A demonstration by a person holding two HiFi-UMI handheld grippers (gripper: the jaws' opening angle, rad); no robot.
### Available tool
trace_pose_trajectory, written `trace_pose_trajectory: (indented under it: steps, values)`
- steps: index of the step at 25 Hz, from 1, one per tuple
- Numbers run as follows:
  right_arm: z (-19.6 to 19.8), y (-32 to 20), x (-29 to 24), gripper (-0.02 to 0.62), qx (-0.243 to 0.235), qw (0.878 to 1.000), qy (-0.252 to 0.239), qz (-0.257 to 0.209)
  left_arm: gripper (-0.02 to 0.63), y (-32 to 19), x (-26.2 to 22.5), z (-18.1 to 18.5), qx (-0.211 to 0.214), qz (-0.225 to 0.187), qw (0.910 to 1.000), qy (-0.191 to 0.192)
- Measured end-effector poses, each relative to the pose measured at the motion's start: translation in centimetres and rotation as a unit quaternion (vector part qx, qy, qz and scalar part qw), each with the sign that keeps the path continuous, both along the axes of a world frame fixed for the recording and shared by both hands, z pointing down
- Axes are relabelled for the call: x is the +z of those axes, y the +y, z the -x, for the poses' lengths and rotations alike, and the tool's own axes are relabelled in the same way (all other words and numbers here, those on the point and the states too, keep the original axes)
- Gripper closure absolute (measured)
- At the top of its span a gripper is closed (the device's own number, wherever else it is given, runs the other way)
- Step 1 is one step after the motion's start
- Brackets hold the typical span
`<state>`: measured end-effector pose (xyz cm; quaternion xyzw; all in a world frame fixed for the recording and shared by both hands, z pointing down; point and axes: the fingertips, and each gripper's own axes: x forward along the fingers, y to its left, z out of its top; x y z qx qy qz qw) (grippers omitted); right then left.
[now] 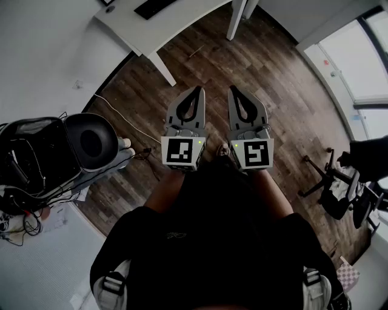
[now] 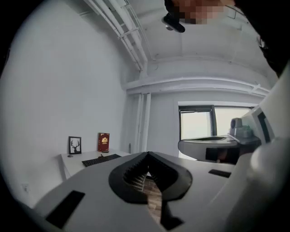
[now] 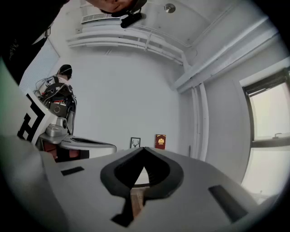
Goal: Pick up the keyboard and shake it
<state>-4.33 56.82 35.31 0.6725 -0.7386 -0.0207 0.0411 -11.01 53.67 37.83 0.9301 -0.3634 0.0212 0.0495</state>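
A black keyboard [image 1: 154, 7] lies on a white desk [image 1: 167, 30] at the top of the head view, well ahead of both grippers. In the left gripper view the keyboard [image 2: 100, 159] sits on the desk top at far left, in front of a small framed picture [image 2: 74, 145] and a red book [image 2: 103, 142]. My left gripper [image 1: 197, 89] and right gripper [image 1: 233, 89] are held side by side, level, over the wooden floor. Both are shut with nothing between the jaws. The left gripper [image 2: 147, 154] and the right gripper [image 3: 144, 148] show their tips meeting.
A black open case with gear and a round black seat [image 1: 91, 142] stand at the left, with a white cable [image 1: 121, 118] trailing across the floor. A desk leg [image 1: 162, 68] stands ahead on the left. An office chair base [image 1: 336, 187] is at the right, near tall windows [image 1: 357, 60].
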Motion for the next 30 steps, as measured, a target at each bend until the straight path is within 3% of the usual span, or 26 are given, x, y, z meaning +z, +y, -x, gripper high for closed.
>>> trace_pose_trajectory:
  steps: [14,20,25,30]
  values:
    - [4.7,-1.6,1.9,0.574,0.018,1.000,-0.015,0.005,0.603,-1.4,1.8,4.3,0.042,0.009,0.9986,-0.031]
    - [7.1,-4.5,4.8,0.574,0.007,0.999,-0.005,0.043,0.603,-4.7,5.8,6.6,0.041,0.058,0.9962,-0.050]
    - [4.5,-7.9,5.9,0.574,0.003,0.998,-0.012,0.062,0.603,-7.5,6.9,3.9,0.053,0.065,0.9938,-0.073]
    - [1.7,-13.4,5.6,0.574,-0.031,0.999,-0.017,0.037,0.603,-12.2,5.3,0.8,0.041,0.024,0.9925,-0.113]
